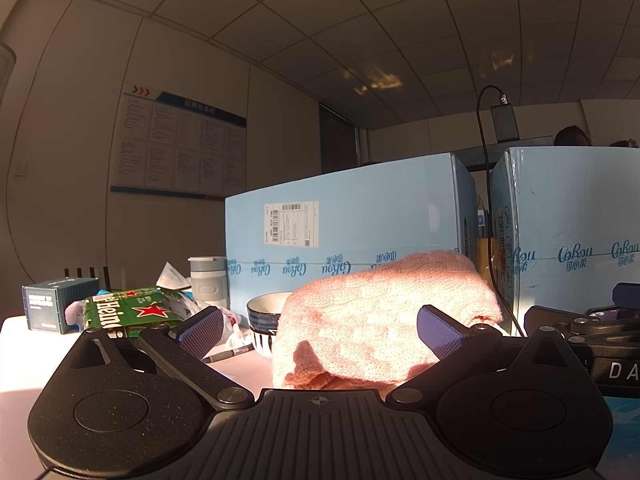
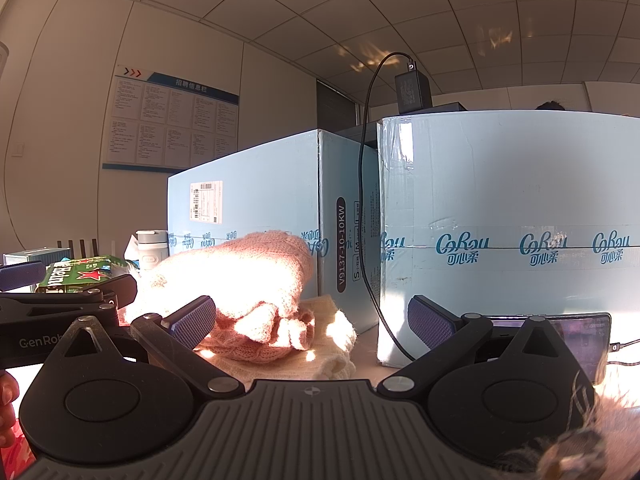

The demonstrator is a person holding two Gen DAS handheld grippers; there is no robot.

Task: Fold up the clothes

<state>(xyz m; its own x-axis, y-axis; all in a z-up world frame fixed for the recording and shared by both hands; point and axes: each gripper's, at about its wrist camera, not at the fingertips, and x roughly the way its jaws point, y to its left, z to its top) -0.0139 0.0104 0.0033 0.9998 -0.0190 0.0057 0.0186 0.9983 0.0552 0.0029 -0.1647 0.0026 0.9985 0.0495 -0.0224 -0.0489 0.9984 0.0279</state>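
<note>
Evidently neither tool has anything between its fingers: the left gripper point(image 1: 320, 332) and the right gripper point(image 2: 312, 320) both sit low with fingers spread wide, presumably ready for a fresh hold. Just ahead, the pink knitted garment point(image 1: 384, 320) lies bundled on the white surface point(image 1: 24, 356), resting on a cream knit point(image 2: 336, 340) in the right view. Pale blue cartons point(image 2: 512, 184) stand behind it like a wall, and a striped bowl point(image 1: 264, 316) sits just beside it, limiting room to spread cloth.
</note>
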